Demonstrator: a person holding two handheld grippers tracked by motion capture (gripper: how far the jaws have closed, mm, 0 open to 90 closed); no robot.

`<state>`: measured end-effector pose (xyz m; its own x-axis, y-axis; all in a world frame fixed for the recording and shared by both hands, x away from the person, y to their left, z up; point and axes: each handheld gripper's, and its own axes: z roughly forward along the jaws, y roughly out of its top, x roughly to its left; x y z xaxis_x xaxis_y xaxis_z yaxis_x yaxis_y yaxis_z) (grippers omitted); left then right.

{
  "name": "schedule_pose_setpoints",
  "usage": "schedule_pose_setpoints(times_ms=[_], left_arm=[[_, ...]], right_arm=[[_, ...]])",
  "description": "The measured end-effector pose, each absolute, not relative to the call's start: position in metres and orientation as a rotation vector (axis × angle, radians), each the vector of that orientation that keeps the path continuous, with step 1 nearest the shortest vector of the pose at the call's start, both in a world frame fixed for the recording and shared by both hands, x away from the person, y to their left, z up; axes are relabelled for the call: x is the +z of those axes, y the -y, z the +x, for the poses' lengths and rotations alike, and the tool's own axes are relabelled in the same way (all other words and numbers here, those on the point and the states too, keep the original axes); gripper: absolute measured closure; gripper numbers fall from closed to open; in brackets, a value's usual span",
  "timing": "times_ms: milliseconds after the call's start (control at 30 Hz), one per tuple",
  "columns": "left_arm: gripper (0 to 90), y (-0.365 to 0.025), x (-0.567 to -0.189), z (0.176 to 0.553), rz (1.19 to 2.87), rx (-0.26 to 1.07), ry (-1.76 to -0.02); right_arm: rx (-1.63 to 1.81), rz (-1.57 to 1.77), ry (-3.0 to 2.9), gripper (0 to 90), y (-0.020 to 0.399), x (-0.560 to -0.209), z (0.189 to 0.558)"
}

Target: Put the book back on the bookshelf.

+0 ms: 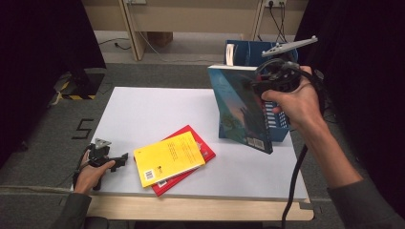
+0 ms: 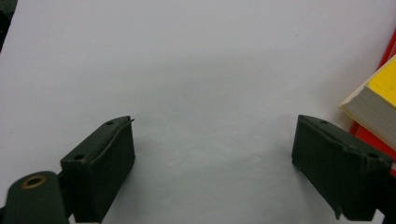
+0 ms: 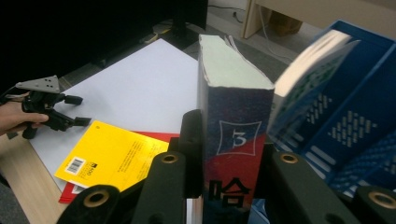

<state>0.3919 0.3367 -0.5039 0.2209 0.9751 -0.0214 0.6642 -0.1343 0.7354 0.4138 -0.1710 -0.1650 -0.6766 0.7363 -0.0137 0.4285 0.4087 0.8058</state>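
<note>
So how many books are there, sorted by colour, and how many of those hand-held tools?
Blue-covered book, held upright in the right tool: 1
Yellow book, lying on the red one: 1
Red book, flat on the table: 1
Book standing in the blue file holder: 1
Tools, counting the left tool: 2
Total: 4 books, 2 tools, 1 holder

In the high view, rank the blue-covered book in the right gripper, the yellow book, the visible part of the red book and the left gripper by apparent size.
1. Blue-covered book, though it is lifted nearer the camera, so its lead is unsure.
2. Yellow book.
3. Red book, mostly covered by the yellow one.
4. Left gripper.
</note>
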Motion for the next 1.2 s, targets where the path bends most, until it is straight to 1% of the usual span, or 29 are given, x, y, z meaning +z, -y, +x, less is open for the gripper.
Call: schedule_pose_setpoints(times_ms=[200, 367, 633, 1200], left_arm=[[11.9, -0.337, -0.504, 0.392, 1.876, 0.637, -1.511], [11.9, -0.337, -0.504, 0.392, 1.877, 0.637, -1.512], [11.0, -0.336, -0.504, 0.393, 1.874, 0.636, -1.511], [9.7, -0.336, -0.505, 0.393, 1.872, 0.637, -1.512]], right_arm=[[1.152, 1.056, -2.226, 75.1, 0.196, -0.152, 0.415], [1.137, 1.107, -2.179, 75.1, 0.210, -0.150, 0.422], [1.099, 1.204, -2.093, 75.1, 0.228, -0.157, 0.449], [1.065, 1.366, -1.952, 75.0, 0.239, -0.182, 0.504]])
